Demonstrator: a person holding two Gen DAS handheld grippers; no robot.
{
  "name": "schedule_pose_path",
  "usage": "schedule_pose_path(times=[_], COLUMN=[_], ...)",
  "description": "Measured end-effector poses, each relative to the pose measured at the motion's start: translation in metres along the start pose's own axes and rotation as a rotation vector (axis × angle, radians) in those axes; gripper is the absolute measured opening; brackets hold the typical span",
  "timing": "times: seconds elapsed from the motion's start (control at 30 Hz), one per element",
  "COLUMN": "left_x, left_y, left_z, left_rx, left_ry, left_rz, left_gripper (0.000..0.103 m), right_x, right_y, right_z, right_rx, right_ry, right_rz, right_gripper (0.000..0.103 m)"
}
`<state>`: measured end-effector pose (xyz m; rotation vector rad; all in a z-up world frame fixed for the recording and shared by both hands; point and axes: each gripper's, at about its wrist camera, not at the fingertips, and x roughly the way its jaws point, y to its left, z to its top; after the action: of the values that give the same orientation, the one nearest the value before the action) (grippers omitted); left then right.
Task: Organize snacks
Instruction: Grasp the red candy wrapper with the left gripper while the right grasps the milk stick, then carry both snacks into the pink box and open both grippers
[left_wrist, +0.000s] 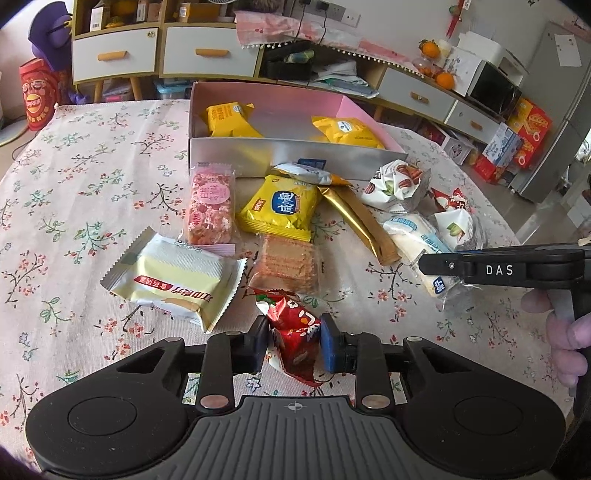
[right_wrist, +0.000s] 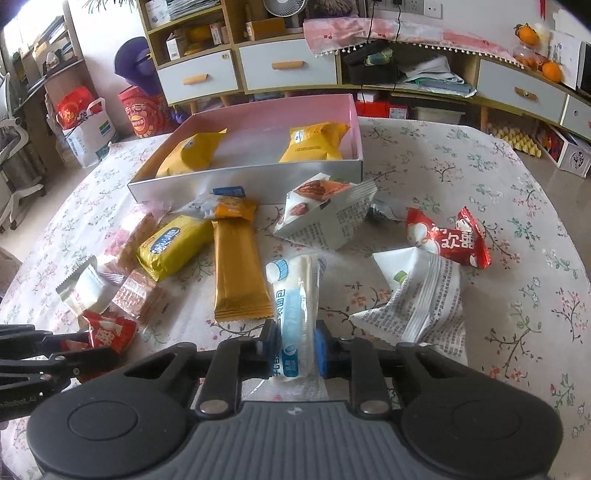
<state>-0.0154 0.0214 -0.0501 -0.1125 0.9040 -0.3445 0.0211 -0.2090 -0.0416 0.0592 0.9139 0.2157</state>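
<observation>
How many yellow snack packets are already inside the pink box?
2: one yellow packet at the left end of the pink box, another at its right end. None seems hidden.

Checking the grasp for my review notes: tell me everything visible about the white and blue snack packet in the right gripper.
The white and blue packet is a long, soft, glossy plastic wrapper with blue print and a pale bar inside. It lies lengthwise on the floral tablecloth, beside the gold packet. The right gripper is shut on its near end, pads pressing both sides.
</observation>
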Motion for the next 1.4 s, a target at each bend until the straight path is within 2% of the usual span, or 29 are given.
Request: schedule_pose_path(times=[0.53, 1.0, 1.23, 1.4], left_x=[-0.009, -0.024, -0.027, -0.017], left_y=[-0.002, -0.005, -0.004, -0.001], left_z=[0.008, 0.031, 0.048, 0.047], left_rx=[-0.008, -0.056, -0.086, -0.104], left_ry=[-0.019, -0.090, -0.139, -0.093], left_rz=[-0.028, -0.056, -0.045, -0.040], left_gripper=[0.024, 0.023, 0.023, 0.023], right_x=[-0.018, -0.034, -0.035, -0.024], right_y=[-0.011, -0.006, -0.007, 0.001], right_z=[0.011, 0.034, 0.048, 0.044], right_rx=[0.112, 0.127, 0.163, 0.107], right_ry=[0.038, -0.012, -0.026, 0.043], right_rz=[0.101, 0.178, 0.232, 0.221], right_gripper=[0.003, 0.002, 0.000, 0.000])
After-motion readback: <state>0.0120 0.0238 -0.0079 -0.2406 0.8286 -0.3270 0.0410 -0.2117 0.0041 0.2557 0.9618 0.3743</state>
